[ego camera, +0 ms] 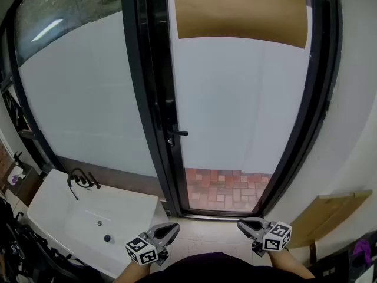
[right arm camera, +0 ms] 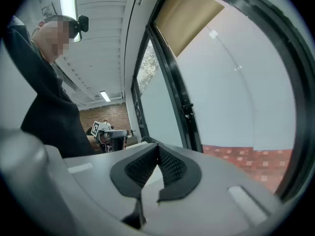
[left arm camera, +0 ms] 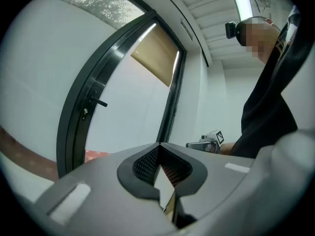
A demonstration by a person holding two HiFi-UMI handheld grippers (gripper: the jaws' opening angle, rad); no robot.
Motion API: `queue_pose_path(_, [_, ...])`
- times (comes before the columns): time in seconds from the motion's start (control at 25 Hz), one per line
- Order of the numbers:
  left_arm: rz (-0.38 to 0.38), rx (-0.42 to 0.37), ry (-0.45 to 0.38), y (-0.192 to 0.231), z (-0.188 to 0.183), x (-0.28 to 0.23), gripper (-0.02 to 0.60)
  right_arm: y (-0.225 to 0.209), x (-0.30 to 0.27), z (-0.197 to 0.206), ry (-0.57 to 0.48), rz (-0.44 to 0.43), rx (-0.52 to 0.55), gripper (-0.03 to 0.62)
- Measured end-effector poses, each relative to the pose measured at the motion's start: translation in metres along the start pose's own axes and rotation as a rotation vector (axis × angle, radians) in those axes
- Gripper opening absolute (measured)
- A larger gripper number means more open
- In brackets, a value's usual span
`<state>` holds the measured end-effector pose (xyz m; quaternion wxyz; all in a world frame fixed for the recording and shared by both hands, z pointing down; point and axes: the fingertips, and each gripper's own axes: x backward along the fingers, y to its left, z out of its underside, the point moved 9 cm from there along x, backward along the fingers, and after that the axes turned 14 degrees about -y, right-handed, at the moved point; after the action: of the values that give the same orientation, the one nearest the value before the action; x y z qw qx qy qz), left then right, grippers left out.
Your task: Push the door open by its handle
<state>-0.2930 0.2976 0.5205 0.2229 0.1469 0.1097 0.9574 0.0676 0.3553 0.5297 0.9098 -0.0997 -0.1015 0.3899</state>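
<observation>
- Grey two-jaw left gripper [ego camera: 172,229] sits low in the middle of the head view. Its jaws are pressed together with nothing between them. A push needs no grasp, so closed tips make a firm, blunt point to lay against a lever.
- Its grey twin, the right gripper [ego camera: 242,223], lies just to the right along the bottom edge. It is likewise closed and empty, and is held close to the body.
- Both tools point towards the tall black-framed door [ego camera: 235,99] of frosted glass but sit well apart from it. I judge the approach is yet to be made.
- On the door's left upright, at mid-height in the centre of the head view, a small black lever handle [ego camera: 178,133] sticks out. In the left gripper view it shows at upper left, far beyond the tips.
- A handle on that side suggests hinges on the right, so pressing there should give the most leverage. The left gripper is more nearly in line with it.
- Across the top of the pane hangs a brown sheet [ego camera: 241,7]. A clear strip at the bottom shows red brick paving [ego camera: 227,188] outside.
- At lower left a white rectangular sink [ego camera: 65,214] with a black tap [ego camera: 78,181] stands beside the door, so a reach should keep to its right.
</observation>
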Motion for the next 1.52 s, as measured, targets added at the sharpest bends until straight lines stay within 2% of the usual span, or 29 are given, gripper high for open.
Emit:
queue_pose_path(0.24, [-0.016, -0.027, -0.002, -0.021, 0.0, -0.035, 0.0, -0.025, 0.014, -0.028, -0.021, -0.049, 0.029, 0.002])
queue_pose_path(0.44, [-0.062, -0.053, -0.023, -0.033, 0.002, -0.049, 0.0, -0.052, 0.028, -0.031, -0.01, -0.075, 0.02, 0.001])
queue_pose_path(0.64, [-0.096, -0.112, -0.001, -0.024, 0.001, -0.055, 0.0, -0.072, 0.011, -0.031, -0.006, -0.119, 0.012, 0.002])
queue_pose_path(0.8, [-0.089, -0.23, 0.055, 0.012, -0.011, -0.06, 0.0, -0.084, -0.026, -0.023, 0.01, -0.142, 0.016, 0.002])
queue_pose_path(0.88, [-0.063, -0.268, 0.051, 0.043, -0.018, -0.067, 0.0, -0.092, -0.053, -0.021, 0.016, -0.138, 0.031, 0.0])
queue_pose_path(1.04, [0.004, -0.268, 0.003, 0.099, -0.054, -0.082, 0.0, -0.094, -0.111, -0.041, -0.007, -0.095, 0.065, 0.002])
queue_pose_path(1.28, [0.139, -0.292, 0.01, 0.171, -0.116, -0.131, 0.0, -0.102, -0.179, -0.095, -0.072, -0.019, 0.108, 0.002])
queue_pose_path(1.4, [0.192, -0.394, 0.048, 0.211, -0.123, -0.167, 0.0, -0.126, -0.203, -0.089, -0.09, -0.003, 0.113, 0.002])
queue_pose_path(1.52, [0.242, -0.616, 0.119, 0.222, -0.137, -0.226, 0.0, -0.163, -0.203, -0.096, -0.083, -0.014, 0.111, 0.002])
